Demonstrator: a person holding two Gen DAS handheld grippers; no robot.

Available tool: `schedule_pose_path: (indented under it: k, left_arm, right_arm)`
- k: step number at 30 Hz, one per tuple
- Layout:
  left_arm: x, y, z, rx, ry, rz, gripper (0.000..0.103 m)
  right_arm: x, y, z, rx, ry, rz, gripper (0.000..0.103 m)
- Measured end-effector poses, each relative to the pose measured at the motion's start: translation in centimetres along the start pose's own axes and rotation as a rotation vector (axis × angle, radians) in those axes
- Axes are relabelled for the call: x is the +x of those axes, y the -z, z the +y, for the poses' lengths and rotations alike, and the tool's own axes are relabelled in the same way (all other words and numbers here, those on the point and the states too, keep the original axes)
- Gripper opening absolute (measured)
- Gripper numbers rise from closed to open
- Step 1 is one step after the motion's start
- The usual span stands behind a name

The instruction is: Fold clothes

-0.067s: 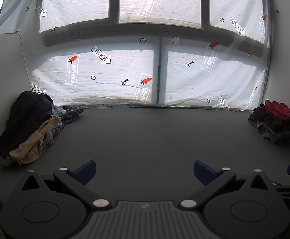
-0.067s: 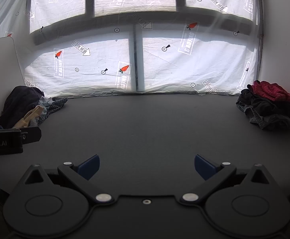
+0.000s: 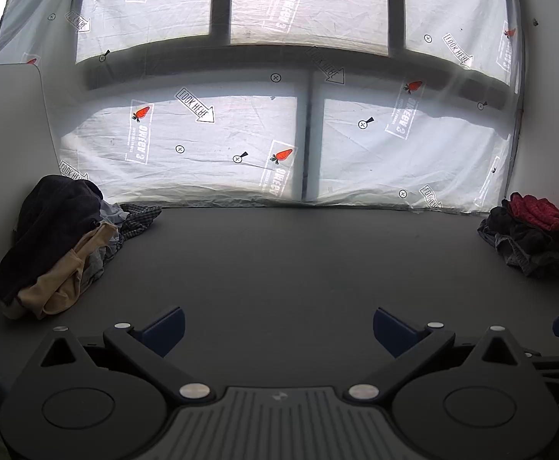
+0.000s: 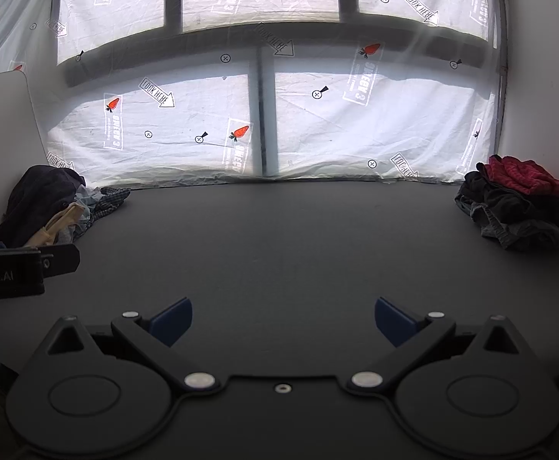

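Note:
A heap of unfolded clothes [image 3: 55, 241], dark, tan and checked, lies at the table's far left corner; it shows again as the left heap [image 4: 53, 207] in the right wrist view. A second heap [image 3: 530, 232], red on top of black and grey, sits at the far right, the same red-topped heap [image 4: 517, 203] in the other view. My left gripper [image 3: 278, 327] stands open over bare dark table, holding nothing. My right gripper [image 4: 283, 320] is open too, empty, low above the table. The left gripper's body [image 4: 18, 268] juts in at the right wrist view's left edge.
The dark grey table [image 3: 298, 260] stretches between the two heaps. Behind it a window covered with white printed plastic sheet [image 3: 210, 145] closes the far side. White walls [image 3: 7, 134] flank the table left and right.

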State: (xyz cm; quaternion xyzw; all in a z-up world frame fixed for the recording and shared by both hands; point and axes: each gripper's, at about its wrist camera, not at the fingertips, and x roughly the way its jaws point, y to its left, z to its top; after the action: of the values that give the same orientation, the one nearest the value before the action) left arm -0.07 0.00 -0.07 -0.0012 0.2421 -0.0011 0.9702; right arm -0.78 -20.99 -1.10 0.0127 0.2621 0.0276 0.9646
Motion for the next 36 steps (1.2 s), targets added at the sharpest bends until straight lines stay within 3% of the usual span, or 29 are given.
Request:
schedule_pose_path:
  k: [36]
  left_arm:
    - [-0.52, 0.37, -0.66, 0.017, 0.017, 0.0, 0.103]
  right_arm:
    - [-0.48, 0.26, -0.44, 0.014, 0.008, -0.003, 0.103]
